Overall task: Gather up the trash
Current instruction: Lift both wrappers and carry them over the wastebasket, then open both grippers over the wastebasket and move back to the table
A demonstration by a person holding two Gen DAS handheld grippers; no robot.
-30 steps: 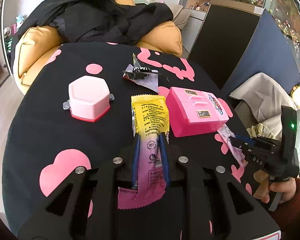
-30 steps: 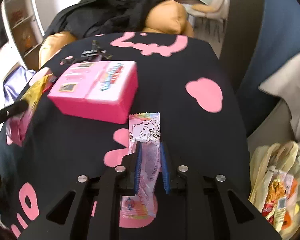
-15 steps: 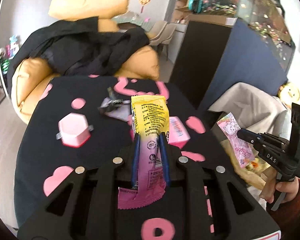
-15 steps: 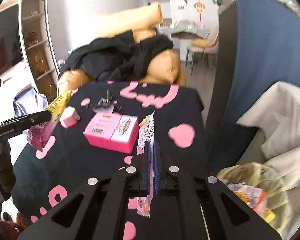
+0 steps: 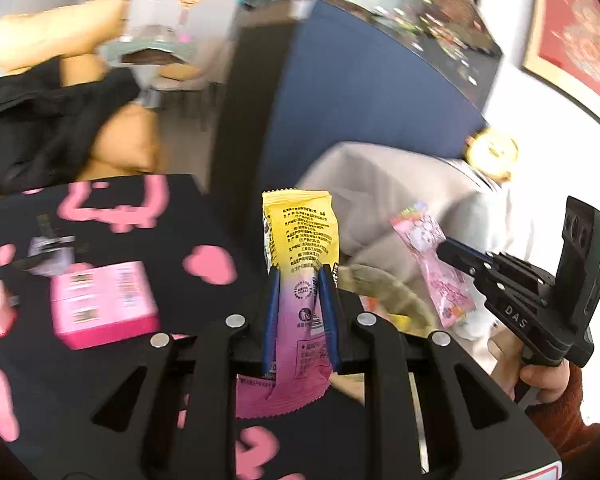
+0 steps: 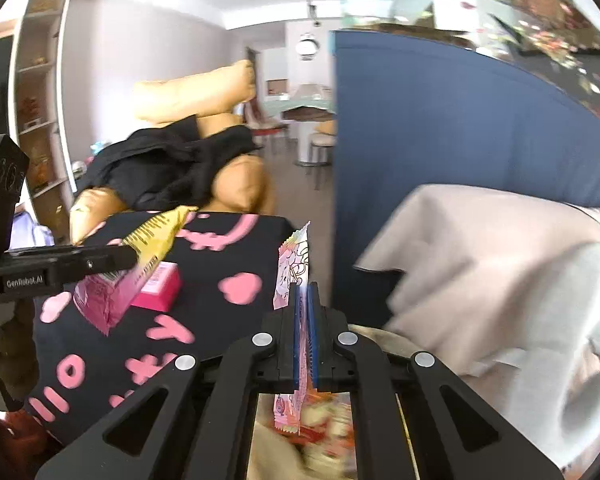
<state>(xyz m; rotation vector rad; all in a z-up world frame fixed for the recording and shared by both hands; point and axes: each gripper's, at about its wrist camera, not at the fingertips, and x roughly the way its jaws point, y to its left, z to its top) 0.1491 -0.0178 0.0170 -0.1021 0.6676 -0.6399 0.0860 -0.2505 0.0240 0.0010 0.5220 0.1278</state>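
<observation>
Through my left wrist camera, my left gripper (image 5: pixel 300 312) is nearly closed, clamping the yellow-and-pink snack wrapper (image 5: pixel 300 248). Its long axis runs straight out along my fingers, yellow end forward, pink crimped end trailing behind the pads. The trash bag (image 5: pixel 392 300) opens just ahead and to the right, off the edge of the worktop (image 5: pixel 100 380). My right gripper (image 5: pixel 446 250) hangs over that side, pinching the pink candy wrapper (image 5: pixel 432 264) so it slants down.

Through my right wrist camera, my right gripper (image 6: pixel 305 320) is squeezed fully together on the pink candy wrapper (image 6: pixel 294 264), held edge-on, long axis along my fingers. The trash bag (image 6: pixel 324 428) lies directly beneath, so I judge this hand the nearer one. My left gripper (image 6: pixel 130 254) holds the yellow-and-pink snack wrapper (image 6: pixel 140 264) over the worktop (image 6: pixel 220 248).
</observation>
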